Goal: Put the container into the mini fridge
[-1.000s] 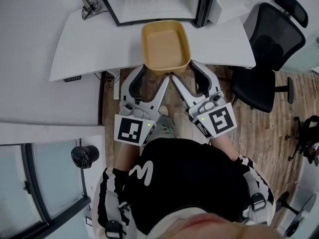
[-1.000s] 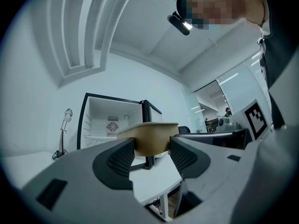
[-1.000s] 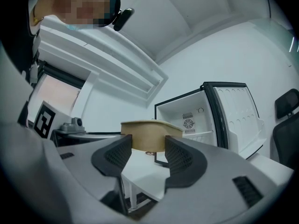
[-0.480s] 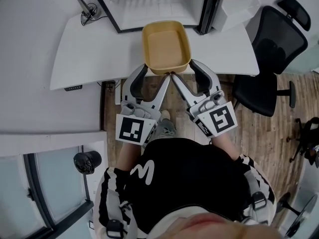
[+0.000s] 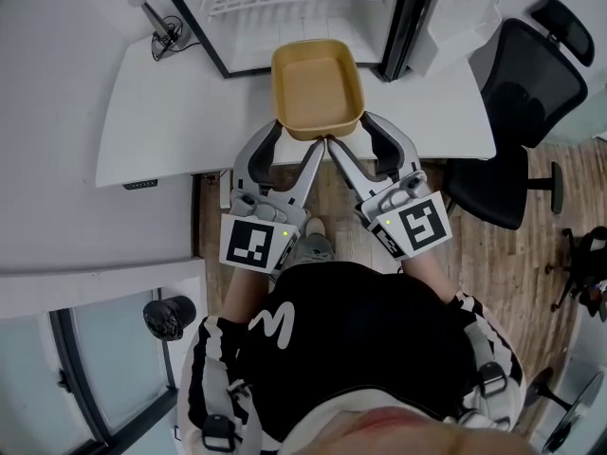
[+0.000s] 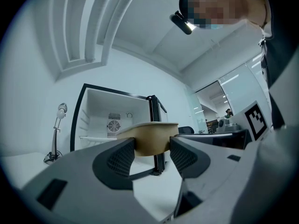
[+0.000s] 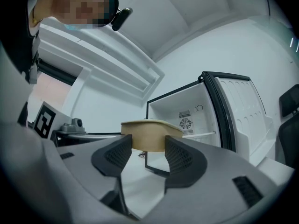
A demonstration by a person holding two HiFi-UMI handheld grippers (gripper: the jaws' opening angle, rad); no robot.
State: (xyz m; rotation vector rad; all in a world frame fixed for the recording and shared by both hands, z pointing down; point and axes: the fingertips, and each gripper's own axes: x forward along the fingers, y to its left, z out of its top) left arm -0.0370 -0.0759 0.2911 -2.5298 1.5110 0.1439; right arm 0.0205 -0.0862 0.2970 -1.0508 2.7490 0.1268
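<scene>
White desk [image 5: 180, 112], with an open fridge [image 5: 285, 45] on its far side, door swung right. Black chair [image 5: 531, 74] off to the right. Tan container [image 5: 316, 88], empty, over the desk just before the fridge mouth. Left gripper [image 5: 296, 138] and right gripper [image 5: 349, 133], side by side, each clamp its near end.

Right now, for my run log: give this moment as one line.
left gripper: shut on container | right gripper: shut on container | container: held above desk, not yet inside | mini fridge: door open
</scene>
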